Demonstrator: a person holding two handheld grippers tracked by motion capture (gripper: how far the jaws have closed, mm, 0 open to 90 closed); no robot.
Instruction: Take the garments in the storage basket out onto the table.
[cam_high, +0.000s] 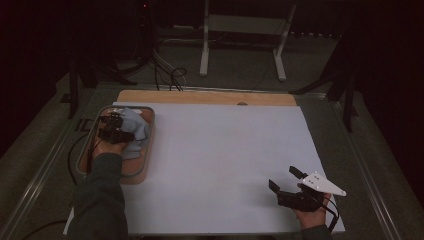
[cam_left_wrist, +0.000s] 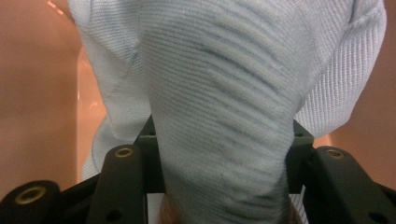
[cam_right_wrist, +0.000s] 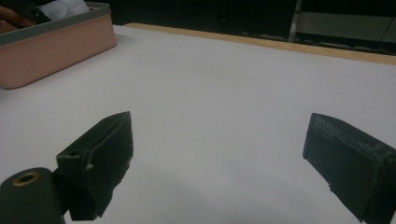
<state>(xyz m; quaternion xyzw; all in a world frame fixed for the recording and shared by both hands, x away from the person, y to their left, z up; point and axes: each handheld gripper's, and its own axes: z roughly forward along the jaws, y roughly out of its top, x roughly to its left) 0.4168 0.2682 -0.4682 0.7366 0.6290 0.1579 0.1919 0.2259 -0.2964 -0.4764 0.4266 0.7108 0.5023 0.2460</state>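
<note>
- The pale blue ribbed cloth (cam_left_wrist: 219, 107) lies bunched in the pink tray (cam_high: 148, 150) at the left edge of the white table sheet (cam_high: 220, 160); in the high view it sits toward the tray's far end (cam_high: 134, 126).
- My left tongs (cam_high: 114, 127) are down in that tray, right on the cloth. In the left gripper view a thick fold of the ribbed fabric fills the gap between my two black jaws, which stand at a middling width with the fabric pressed against both, so I have the cloth gripped.
- The tray's pink inner wall (cam_left_wrist: 37, 93) shows on both sides of the cloth in that view.
- My right tongs (cam_high: 289, 181) are well apart from the tray, over the near right part of the sheet, jaws spread wide with nothing between them (cam_right_wrist: 219, 154).
- From the right gripper view the tray (cam_right_wrist: 56, 44) is far off at the upper left.
</note>
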